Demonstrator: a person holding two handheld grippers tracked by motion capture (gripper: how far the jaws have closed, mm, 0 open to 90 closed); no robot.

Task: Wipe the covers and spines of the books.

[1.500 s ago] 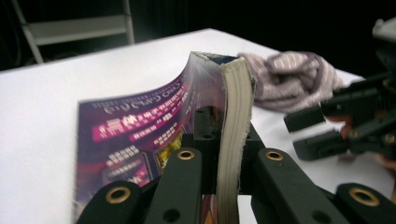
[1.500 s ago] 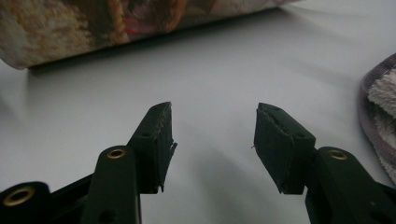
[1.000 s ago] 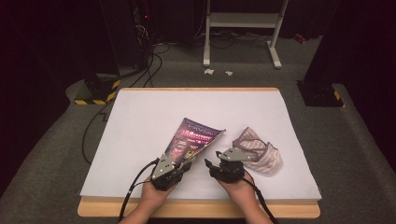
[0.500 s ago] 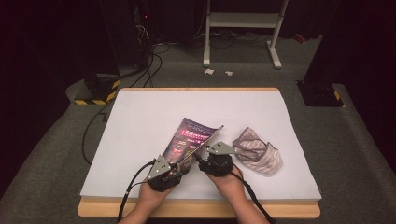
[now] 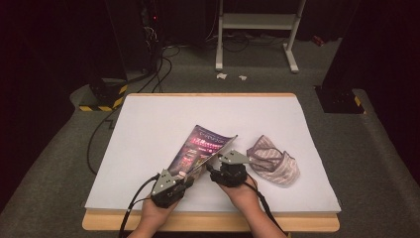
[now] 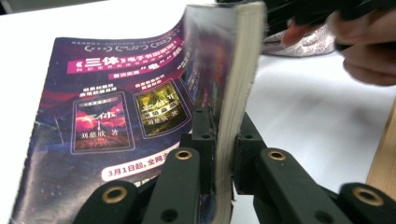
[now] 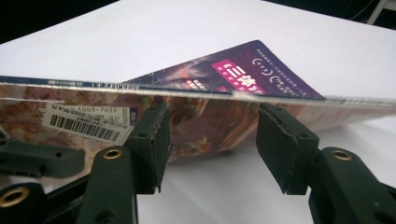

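Left gripper (image 5: 187, 177), jaws clamped on the near edge of the magazine (image 5: 200, 148), having just opened briefly and closed again. The magazine lies near bench (image 5: 148, 124) centre, its right side lifted. Right gripper (image 7: 210, 140), at the magazine's 3 o'clock, jaws parted beneath the raised edge. Striped pouch (image 5: 275, 163) farther toward 3 o'clock.

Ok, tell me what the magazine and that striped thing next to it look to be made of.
Magazine: paper, with a glossy coated cover by the sheen on its print; the stacked page edges look matte and cream. It bends in a soft curve where the left gripper clamps it. Striped thing: probably soft woven fabric, crumpled and folded, with a cord loop; its exact fibre is unclear.
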